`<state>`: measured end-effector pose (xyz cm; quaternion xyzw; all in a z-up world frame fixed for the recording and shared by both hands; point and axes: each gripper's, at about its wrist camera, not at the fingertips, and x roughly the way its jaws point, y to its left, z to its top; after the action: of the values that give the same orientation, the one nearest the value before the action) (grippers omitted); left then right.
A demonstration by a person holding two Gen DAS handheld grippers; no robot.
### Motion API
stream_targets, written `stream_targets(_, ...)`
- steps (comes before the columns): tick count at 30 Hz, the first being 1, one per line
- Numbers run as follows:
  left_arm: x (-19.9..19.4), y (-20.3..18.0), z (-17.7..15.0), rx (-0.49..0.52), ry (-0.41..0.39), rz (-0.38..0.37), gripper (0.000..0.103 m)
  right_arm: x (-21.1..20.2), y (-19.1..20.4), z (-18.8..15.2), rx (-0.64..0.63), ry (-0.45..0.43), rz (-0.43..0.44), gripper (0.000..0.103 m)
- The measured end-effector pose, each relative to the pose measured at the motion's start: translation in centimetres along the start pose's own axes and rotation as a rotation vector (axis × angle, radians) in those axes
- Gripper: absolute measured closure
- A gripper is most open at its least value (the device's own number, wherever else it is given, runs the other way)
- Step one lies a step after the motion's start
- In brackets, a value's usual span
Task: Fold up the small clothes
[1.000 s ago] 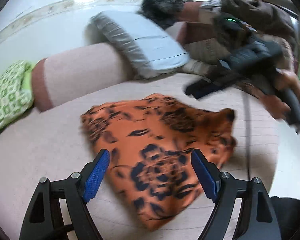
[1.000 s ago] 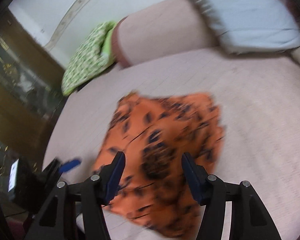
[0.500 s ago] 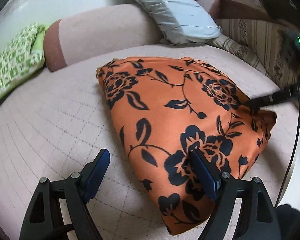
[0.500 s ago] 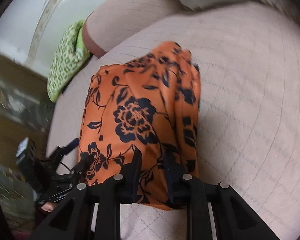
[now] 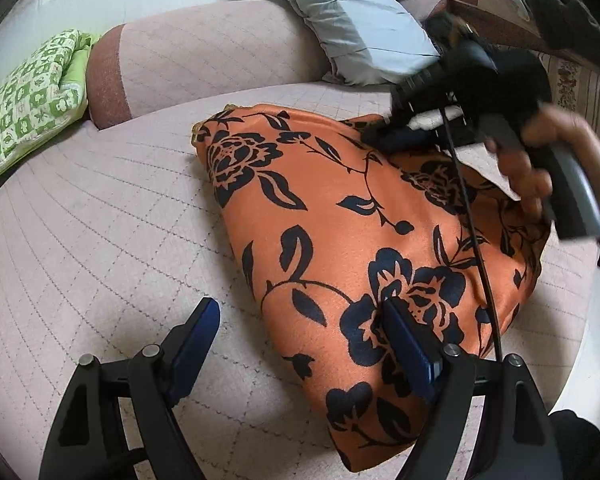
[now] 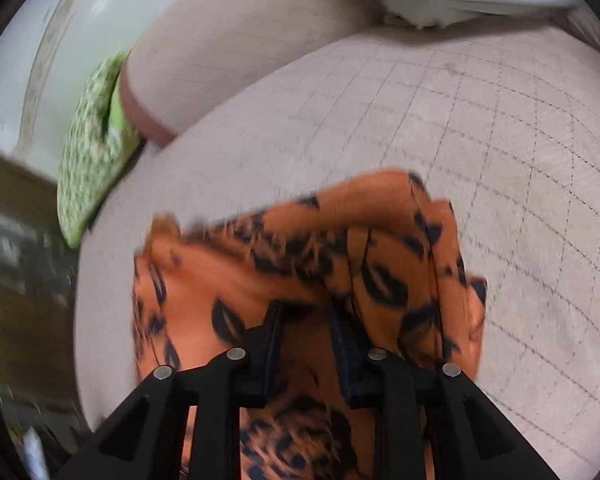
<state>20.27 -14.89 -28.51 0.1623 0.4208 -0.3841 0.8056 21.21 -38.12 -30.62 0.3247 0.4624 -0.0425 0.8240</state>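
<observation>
An orange cloth with a black flower print lies on the pale quilted cushion. My left gripper is open at the cloth's near edge, its right finger resting on the cloth, its left finger over bare cushion. My right gripper, held by a hand, is at the cloth's far right edge. In the right wrist view the cloth is blurred and bunched, and the right gripper is shut on a fold of it.
A grey pillow leans on the sofa back. A green patterned cushion lies at the far left, also in the right wrist view. The cushion's edge drops off at right.
The right gripper closed on the cloth's right edge and has carried it toward the far side. The left gripper moved closer to the cloth and stayed open.
</observation>
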Motion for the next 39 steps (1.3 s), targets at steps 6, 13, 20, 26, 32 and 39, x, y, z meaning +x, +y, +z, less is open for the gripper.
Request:
stream_targets(6,-0.1,0.1,-0.3,-0.017,-0.002,-0.011,0.019,-0.9,5.4,0.8,-0.102,-0.027,0.127,0.074)
stream_targets(13,-0.4,-0.3,-0.9,0.024,-0.030,0.017,0.019,7.3,8.2,0.9,-0.113,0.116,0.109,0.072)
stream_targets(20,-1.0,-1.1,-0.8,0.046,-0.039,0.038,0.019,4.0,6.7,0.3,-0.086,0.082,0.197,0.071)
stream_targets(26,-1.8,-1.9,-1.0,0.067,-0.057,0.077,0.019,-3.1,5.0,-3.9,-0.130,0.044,0.288,0.071)
stream_targets(32,-1.9,-1.8,-1.1,0.057,-0.057,0.079,0.019,-6.5,1.9,-9.0,-0.101,0.034,0.244,0.071)
stream_targets(39,-1.6,-1.7,-1.2,0.054,-0.060,0.088,0.019,-6.8,-2.8,-12.1,-0.024,-0.017,0.247,0.073)
